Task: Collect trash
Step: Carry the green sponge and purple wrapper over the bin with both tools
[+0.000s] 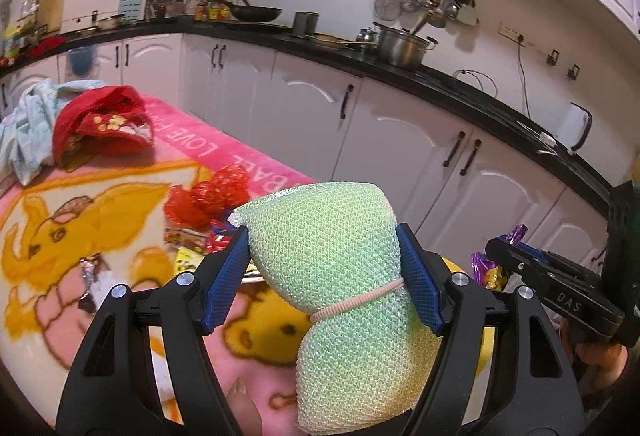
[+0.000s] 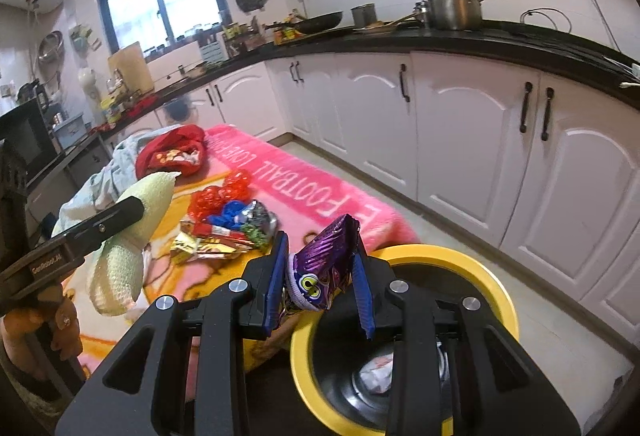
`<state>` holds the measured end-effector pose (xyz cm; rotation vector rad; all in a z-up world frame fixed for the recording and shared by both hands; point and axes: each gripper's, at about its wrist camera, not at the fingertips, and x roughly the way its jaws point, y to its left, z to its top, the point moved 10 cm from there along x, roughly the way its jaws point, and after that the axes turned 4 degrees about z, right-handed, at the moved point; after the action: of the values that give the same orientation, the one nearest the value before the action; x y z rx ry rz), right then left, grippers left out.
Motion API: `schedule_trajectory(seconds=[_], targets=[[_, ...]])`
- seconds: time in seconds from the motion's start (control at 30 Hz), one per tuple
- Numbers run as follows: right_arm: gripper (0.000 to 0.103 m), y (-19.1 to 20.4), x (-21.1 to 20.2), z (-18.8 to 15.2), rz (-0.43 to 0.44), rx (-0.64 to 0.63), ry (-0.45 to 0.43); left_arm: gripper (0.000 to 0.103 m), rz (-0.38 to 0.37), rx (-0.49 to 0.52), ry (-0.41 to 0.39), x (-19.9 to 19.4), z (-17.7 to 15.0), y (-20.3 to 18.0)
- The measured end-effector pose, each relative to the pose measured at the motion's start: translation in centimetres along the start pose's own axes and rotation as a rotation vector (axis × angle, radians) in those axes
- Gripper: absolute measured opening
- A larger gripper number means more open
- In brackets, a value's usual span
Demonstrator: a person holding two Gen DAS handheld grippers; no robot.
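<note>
The left gripper (image 1: 323, 272) pinched a pale green mesh scouring pad (image 1: 340, 296), knobbly and puffy, cinched at the waist by a pink elastic band (image 1: 356, 302); its ribbed blue pads (image 1: 418, 276) pressed into both sides. The right gripper (image 2: 320, 284) was clamped on a crinkled purple foil wrapper (image 2: 326, 264) printed with a cartoon eye, held just over the yellow-rimmed bin (image 2: 492, 276), whose dark inside held something white and crumpled. More shiny wrappers (image 2: 224, 236) and red netting (image 2: 218, 196) lay heaped on the fleecy pink blanket (image 2: 304, 192), which read "FOOTBALL" and "LOVE" in white. A red cloth (image 2: 172, 152) sat bunched at the far end.
</note>
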<state>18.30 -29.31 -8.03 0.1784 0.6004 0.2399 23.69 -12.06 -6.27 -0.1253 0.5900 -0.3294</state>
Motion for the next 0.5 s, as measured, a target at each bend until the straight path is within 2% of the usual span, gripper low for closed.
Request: schedule_trajectory(seconds=[0.5], targets=[[0.029, -4.8, -0.5, -1.6, -0.063, 0.040, 0.018, 0.064, -0.075, 0.066, 0.032, 3.1, -1.3, -5.9]])
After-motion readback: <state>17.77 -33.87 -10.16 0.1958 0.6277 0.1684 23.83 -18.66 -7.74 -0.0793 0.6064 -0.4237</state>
